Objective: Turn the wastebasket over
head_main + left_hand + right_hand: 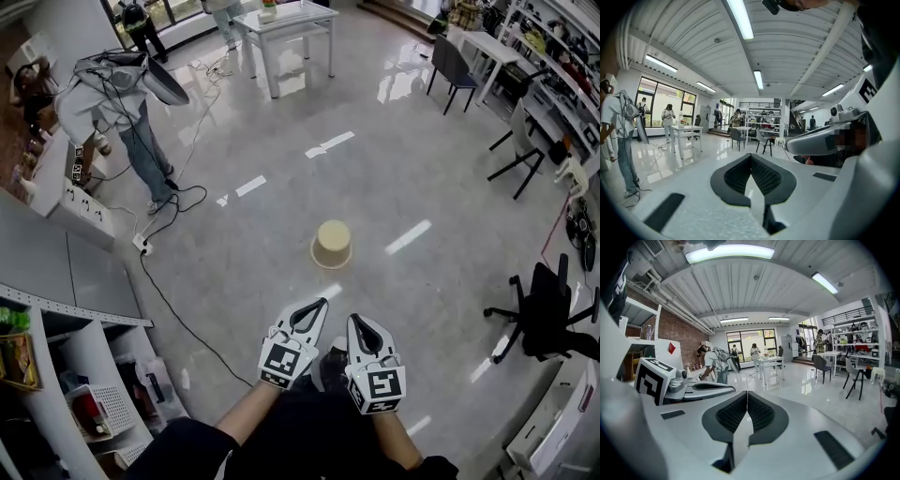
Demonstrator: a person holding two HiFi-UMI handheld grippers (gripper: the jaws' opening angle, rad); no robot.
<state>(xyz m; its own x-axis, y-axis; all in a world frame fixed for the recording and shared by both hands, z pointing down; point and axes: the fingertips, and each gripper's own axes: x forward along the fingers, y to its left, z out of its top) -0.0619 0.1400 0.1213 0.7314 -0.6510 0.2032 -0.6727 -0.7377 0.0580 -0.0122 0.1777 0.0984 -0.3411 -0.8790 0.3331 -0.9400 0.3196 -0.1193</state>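
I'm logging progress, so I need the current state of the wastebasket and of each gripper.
wastebasket: standing on the floor, apparently mouth down with its base up, nothing touching it.
left gripper: shut, empty, short of the wastebasket.
right gripper: shut, empty, beside the left gripper.

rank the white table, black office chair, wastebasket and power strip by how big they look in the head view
1. white table and black office chair: about alike; the table is farther off, so unranked
2. wastebasket
3. power strip
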